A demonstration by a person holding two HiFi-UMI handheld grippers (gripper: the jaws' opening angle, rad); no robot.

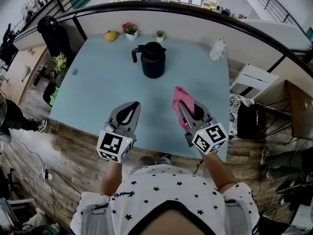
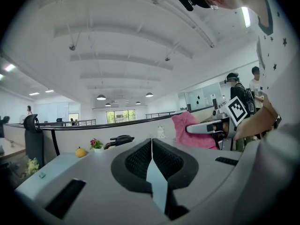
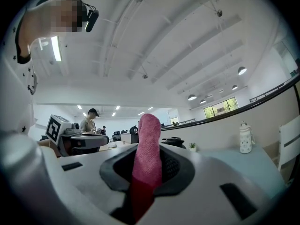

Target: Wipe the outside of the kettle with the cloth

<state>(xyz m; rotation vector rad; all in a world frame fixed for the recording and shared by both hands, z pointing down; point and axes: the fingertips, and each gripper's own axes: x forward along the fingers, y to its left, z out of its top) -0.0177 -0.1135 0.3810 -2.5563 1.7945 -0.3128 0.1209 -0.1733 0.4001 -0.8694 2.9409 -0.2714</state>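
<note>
Tongs at left (image 1: 133, 106): clenched on nothing, the two pads pressed together; they hover over the near edge of the worktop (image 1: 93, 82).
Kettle (image 1: 153, 60): black and upright, at the far middle of the worktop, with its handle turned to our left. Nothing touches it, and it is well apart from both pairs.
Cloth (image 1: 184, 98): pink, gripped along its lower part, so only a short free end stands out past the tips.
Tongs at right (image 1: 180, 107): grasping the cloth, also over the near edge, about level with the other pair.
Step in hand: we judge that the wiping has not begun; first comes the reach forward to the black body.
How to do it well: we should lay the free end of the cloth flat on the wall and keep the hard tips off it. We should press lightly and go around in overlapping strokes.
Support: the empty pair could open and hold the handle, because an unheld vessel will probably slide or turn under a sideways push.
Risk: with so little cloth free, the tips may scrape the surface.
</note>
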